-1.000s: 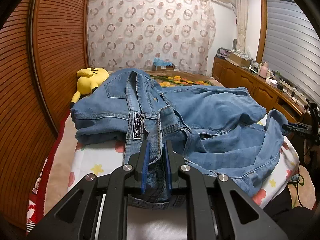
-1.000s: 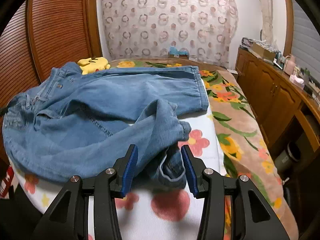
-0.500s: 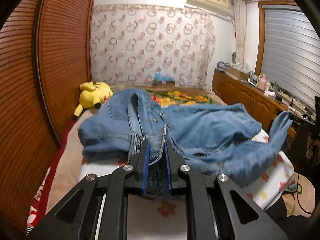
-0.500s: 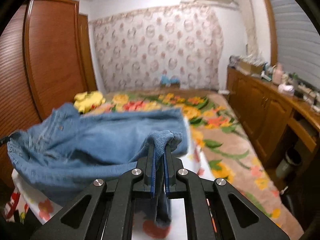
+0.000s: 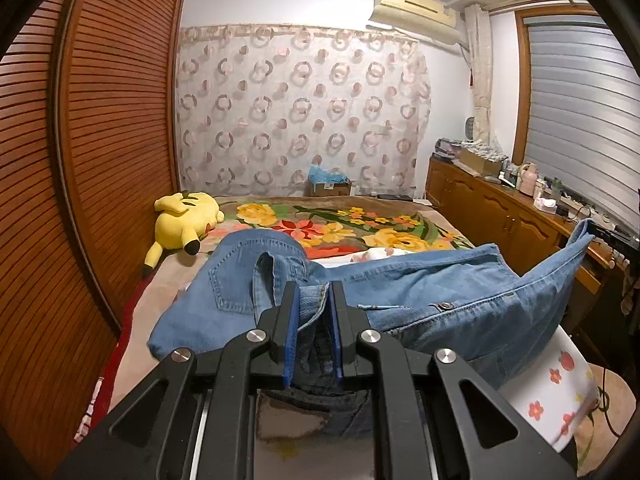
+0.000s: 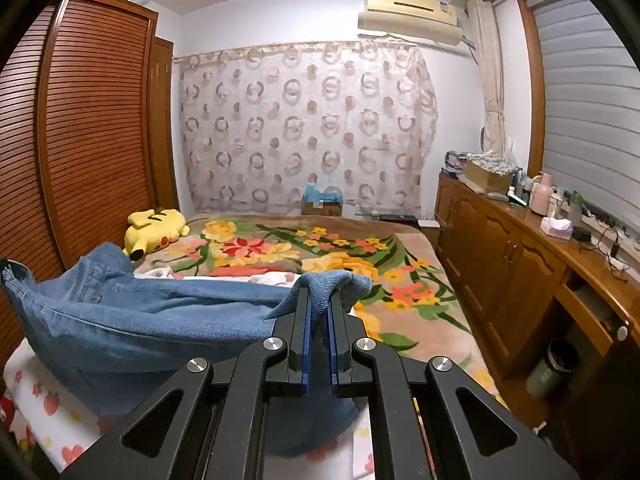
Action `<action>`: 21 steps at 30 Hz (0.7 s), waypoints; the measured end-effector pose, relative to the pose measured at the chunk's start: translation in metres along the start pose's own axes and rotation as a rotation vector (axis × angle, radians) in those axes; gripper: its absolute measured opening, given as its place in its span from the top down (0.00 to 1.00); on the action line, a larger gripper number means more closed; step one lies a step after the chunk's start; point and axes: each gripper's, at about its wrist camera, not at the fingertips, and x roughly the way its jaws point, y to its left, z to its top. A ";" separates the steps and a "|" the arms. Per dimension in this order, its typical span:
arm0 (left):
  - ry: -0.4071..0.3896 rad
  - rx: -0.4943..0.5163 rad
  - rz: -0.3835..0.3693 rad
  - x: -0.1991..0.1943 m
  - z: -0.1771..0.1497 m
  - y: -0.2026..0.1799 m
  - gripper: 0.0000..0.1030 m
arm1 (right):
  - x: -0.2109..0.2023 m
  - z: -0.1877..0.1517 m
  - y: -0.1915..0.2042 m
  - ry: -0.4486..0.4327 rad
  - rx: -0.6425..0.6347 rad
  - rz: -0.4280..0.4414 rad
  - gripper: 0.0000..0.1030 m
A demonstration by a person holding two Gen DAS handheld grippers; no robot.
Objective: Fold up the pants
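Observation:
The blue jeans (image 5: 432,292) hang lifted above the bed, stretched between my two grippers. My left gripper (image 5: 313,292) is shut on the waistband end; a back pocket (image 5: 232,280) shows to its left. My right gripper (image 6: 319,300) is shut on the leg end of the jeans (image 6: 132,316), which sag in a long fold to its left. The far raised corner of the denim shows at the right of the left wrist view (image 5: 580,240). The underside of the jeans is hidden.
A white flowered sheet (image 5: 552,392) lies under the jeans on the bed's floral blanket (image 6: 320,248). A yellow plush toy (image 5: 184,220) lies at the bed's far left by the wooden wardrobe (image 5: 80,160). A wooden cabinet (image 6: 520,264) with clutter runs along the right.
My right gripper closed on the leg end. Both grippers then rose, lifting the jeans off the bed; the views tilted up toward the room.

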 end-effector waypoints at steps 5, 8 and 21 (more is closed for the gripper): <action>0.014 0.005 0.007 0.025 0.016 0.003 0.85 | 0.014 0.011 -0.002 0.005 0.006 0.001 0.94; 0.020 0.005 0.008 0.040 0.027 0.005 0.85 | 0.022 0.016 -0.005 0.016 0.003 -0.001 0.94; 0.079 0.014 0.038 0.119 0.060 0.011 0.85 | 0.082 0.045 -0.005 0.070 -0.010 -0.008 0.94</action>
